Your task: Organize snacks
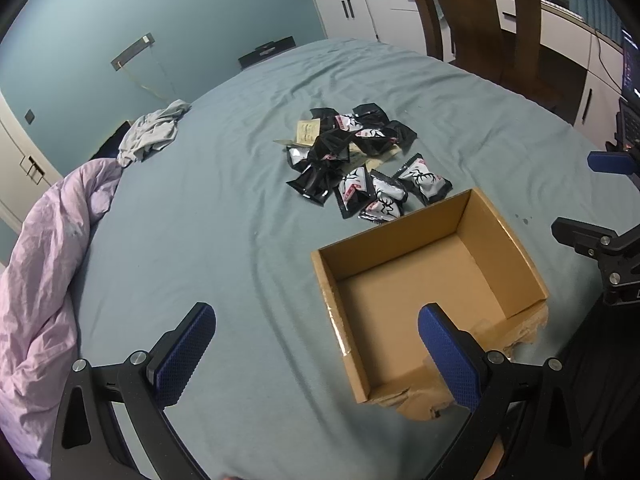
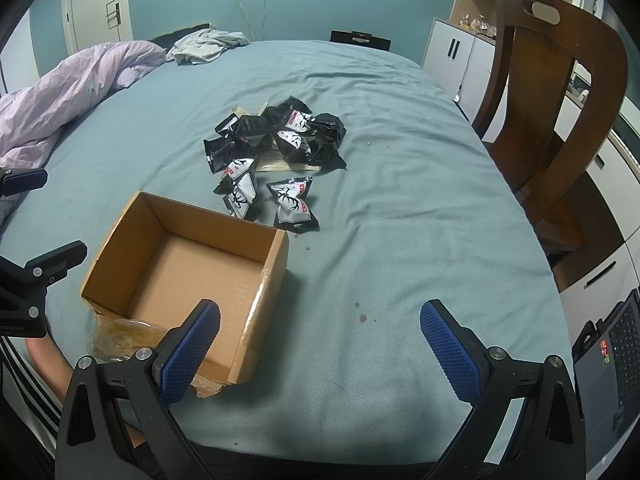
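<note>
A pile of black and white snack packets (image 1: 352,152) lies on the blue-green bed sheet, seen also in the right wrist view (image 2: 276,148). An open, empty cardboard box (image 1: 424,280) sits just nearer than the pile; in the right wrist view the box (image 2: 188,276) is at the lower left. My left gripper (image 1: 316,352) is open and empty, above the sheet at the box's near left corner. My right gripper (image 2: 320,348) is open and empty, near the box's near right corner. Neither touches a packet.
A crumpled lilac duvet (image 1: 44,264) and a grey garment (image 1: 154,132) lie on the bed's left side. A wooden chair (image 2: 560,120) stands to the right of the bed, with white cabinets (image 2: 452,52) behind. A laptop (image 2: 612,356) sits at the lower right.
</note>
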A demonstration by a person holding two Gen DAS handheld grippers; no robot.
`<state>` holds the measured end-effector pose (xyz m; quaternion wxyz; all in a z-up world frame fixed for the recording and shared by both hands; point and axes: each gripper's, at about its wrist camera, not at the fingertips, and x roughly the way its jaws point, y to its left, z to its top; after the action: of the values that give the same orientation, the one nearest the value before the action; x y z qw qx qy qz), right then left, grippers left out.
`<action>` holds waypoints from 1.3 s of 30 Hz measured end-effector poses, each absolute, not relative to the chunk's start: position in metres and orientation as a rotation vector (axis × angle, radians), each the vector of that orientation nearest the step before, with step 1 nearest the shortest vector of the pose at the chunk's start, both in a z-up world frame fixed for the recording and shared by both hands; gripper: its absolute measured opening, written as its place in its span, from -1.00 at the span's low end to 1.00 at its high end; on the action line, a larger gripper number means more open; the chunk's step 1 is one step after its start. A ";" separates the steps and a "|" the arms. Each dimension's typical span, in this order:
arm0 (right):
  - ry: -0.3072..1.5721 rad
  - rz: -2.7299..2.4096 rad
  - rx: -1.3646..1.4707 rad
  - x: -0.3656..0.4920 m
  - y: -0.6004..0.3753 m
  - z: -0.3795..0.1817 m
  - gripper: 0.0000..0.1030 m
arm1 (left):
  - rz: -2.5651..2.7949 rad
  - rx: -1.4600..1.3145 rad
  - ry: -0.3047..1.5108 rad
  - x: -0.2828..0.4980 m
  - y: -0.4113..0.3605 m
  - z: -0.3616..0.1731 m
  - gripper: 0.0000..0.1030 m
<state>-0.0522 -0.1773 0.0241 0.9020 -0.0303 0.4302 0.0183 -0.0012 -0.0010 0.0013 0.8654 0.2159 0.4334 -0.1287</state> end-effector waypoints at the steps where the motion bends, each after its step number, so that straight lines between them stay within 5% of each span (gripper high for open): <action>1: 0.890 0.038 -0.062 -0.052 -0.177 0.024 0.96 | -0.270 0.452 0.908 -0.001 -0.001 0.001 1.00; 39: 0.892 0.038 -0.066 -0.052 -0.177 0.025 0.96 | -0.272 0.436 0.910 -0.002 0.003 0.001 1.00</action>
<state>-0.0516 -0.1767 0.0246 0.9014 -0.0320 0.4315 0.0184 -0.0019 0.0027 0.0012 0.8667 0.2080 0.4344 -0.1297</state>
